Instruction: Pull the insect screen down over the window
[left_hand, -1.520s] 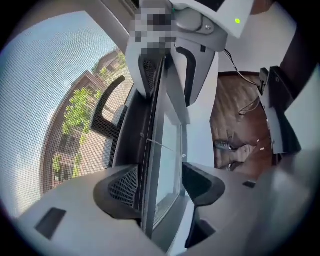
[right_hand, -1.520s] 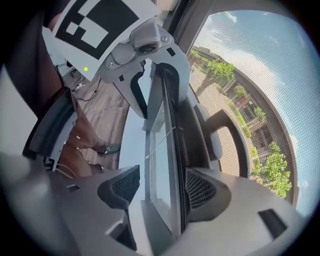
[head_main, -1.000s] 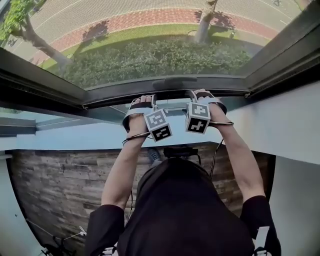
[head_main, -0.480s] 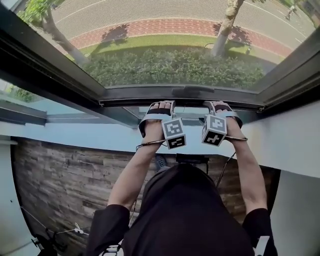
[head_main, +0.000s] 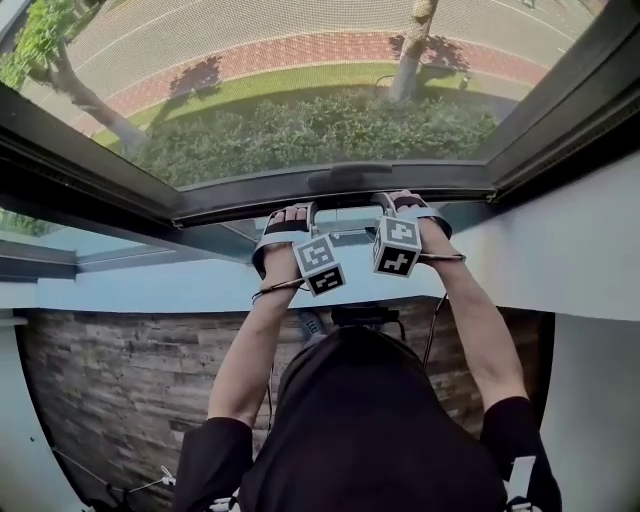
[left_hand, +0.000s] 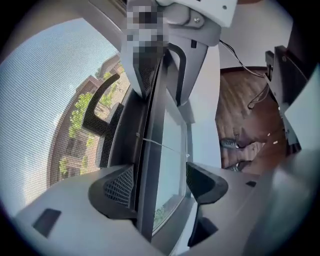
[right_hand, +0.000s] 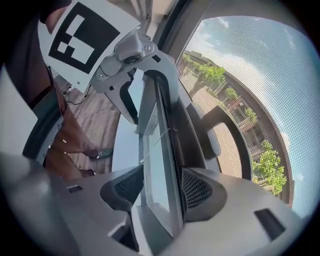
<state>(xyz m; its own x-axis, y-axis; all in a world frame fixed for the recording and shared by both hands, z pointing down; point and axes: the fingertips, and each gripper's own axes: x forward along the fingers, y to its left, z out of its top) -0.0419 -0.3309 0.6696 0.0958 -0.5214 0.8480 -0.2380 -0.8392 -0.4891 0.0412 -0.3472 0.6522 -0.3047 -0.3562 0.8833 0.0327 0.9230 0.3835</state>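
Mesh of the insect screen (head_main: 300, 100) is covering the window (head_main: 560, 110) down to its dark bottom bar (head_main: 250, 204), on which the right gripper (right_hand: 160, 187) is clamping, jaws just closing, while the left gripper (left_hand: 160, 182), jaws just opened, is straddling it loosely.

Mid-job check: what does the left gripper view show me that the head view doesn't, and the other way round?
Only the left gripper view: the left gripper jaws, which have just been opening and now stand loosely astride a dark rail. The head view hides this behind the hands. Only the head view: the person's arms reaching to the sill, plus the hedge and brick path outside. Both: the mesh screen and the wood floor.
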